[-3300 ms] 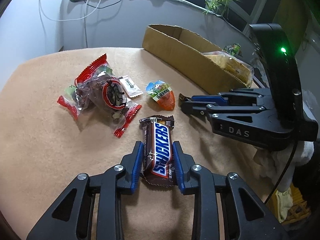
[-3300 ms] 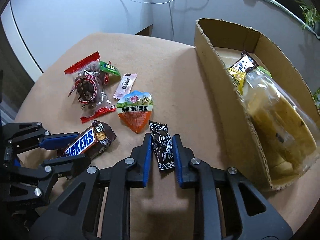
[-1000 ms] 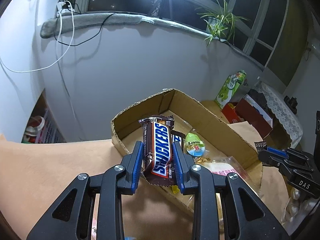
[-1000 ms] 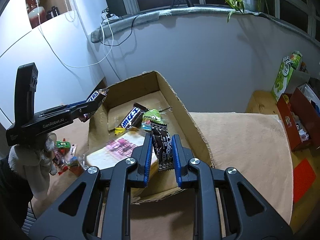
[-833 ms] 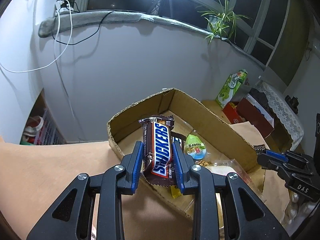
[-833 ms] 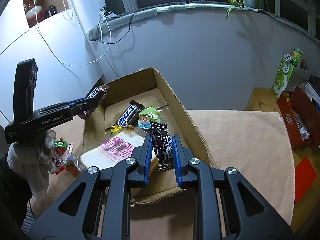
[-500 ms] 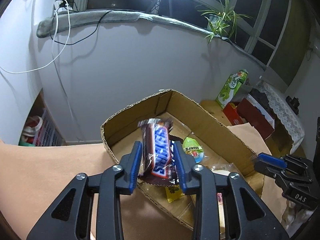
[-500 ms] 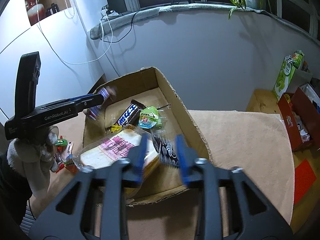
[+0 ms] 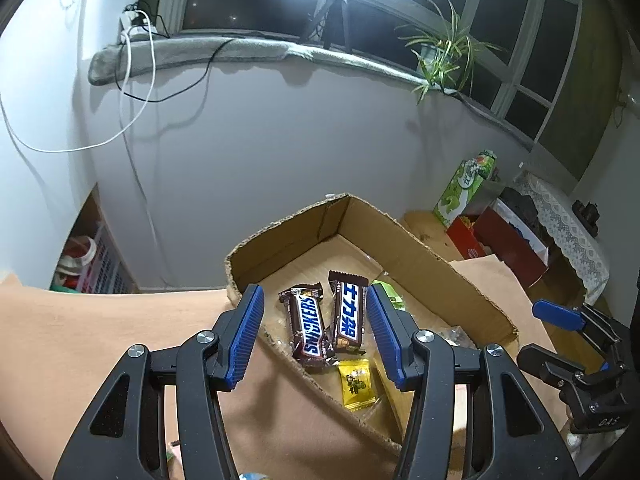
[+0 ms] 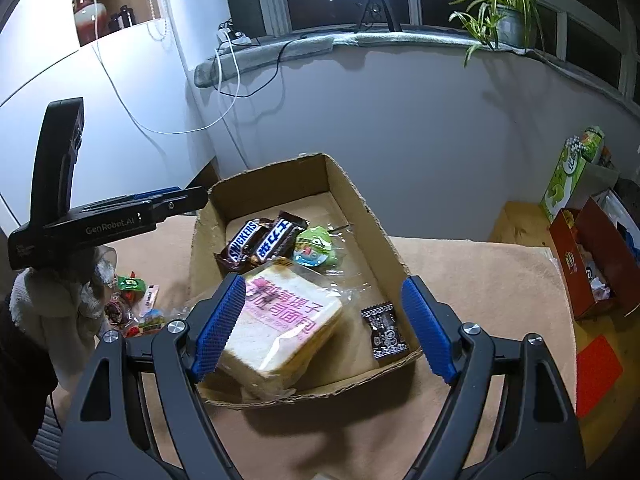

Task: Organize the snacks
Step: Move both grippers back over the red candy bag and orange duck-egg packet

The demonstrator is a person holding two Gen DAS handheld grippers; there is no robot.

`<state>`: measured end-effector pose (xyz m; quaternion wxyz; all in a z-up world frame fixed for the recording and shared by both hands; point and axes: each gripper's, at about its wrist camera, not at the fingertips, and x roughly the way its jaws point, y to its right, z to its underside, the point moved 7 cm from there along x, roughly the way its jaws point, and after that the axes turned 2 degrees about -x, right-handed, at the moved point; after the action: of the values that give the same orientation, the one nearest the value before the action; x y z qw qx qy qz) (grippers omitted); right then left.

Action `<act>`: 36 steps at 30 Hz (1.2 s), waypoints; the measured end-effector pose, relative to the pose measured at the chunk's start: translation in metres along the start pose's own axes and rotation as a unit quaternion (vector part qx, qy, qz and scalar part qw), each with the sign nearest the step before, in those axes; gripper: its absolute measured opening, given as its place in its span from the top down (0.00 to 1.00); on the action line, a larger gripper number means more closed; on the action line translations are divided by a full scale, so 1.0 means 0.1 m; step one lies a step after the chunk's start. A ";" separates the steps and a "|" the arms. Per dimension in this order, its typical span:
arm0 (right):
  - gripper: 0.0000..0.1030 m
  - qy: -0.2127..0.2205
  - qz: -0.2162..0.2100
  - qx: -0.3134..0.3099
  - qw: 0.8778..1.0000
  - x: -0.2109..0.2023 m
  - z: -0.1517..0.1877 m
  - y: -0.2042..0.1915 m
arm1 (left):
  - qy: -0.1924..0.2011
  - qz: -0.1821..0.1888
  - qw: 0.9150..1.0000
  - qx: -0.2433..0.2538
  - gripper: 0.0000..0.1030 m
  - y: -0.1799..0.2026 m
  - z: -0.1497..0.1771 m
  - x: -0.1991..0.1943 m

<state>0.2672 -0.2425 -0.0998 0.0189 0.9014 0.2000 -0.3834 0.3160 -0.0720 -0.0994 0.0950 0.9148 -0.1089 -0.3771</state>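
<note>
Where parted, Snickers [image 9: 309,331] below left claw [image 9: 316,335]

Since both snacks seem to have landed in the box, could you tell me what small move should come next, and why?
Probably draw both grippers back toward the snacks left on the table. The left gripper and right gripper have just been opening and are empty; the Snickers and black packet lie in the cardboard box.

The right hand-held gripper [image 10: 322,328] hangs over the cardboard box [image 10: 372,216], jaws just opened and empty. Inside the box lie the black candy [image 10: 385,331], bagged bread [image 10: 280,320] and Snickers bar [image 10: 240,245].
</note>
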 end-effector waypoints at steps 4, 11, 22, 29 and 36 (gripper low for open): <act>0.20 0.004 -0.002 -0.009 1.000 -0.07 0.00 -0.13 | 0.009 -0.002 1.000 -0.002 0.49 -0.04 0.01 -0.13; 0.19 0.012 -0.003 -0.025 1.000 -0.21 0.04 -0.37 | 0.025 -0.006 1.000 0.000 0.49 -0.07 0.08 -0.42; 0.19 0.022 -0.020 -0.039 0.999 -0.44 0.18 -0.74 | 0.059 -0.009 0.998 0.010 0.41 -0.17 0.26 -1.01; 0.19 0.024 -0.053 -0.051 0.997 -0.53 0.33 -1.09 | 0.076 -0.019 0.997 -0.017 0.41 -0.50 0.55 -1.44; 0.19 0.011 -0.084 -0.054 0.995 -0.44 0.53 -1.43 | 0.078 -0.037 0.995 -0.055 0.41 -0.86 0.87 -1.64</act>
<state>0.1497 -0.1364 -0.0893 0.0336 0.8835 0.2955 -0.3620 0.1511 0.0466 -0.0724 0.1396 0.9382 -0.0460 -0.3135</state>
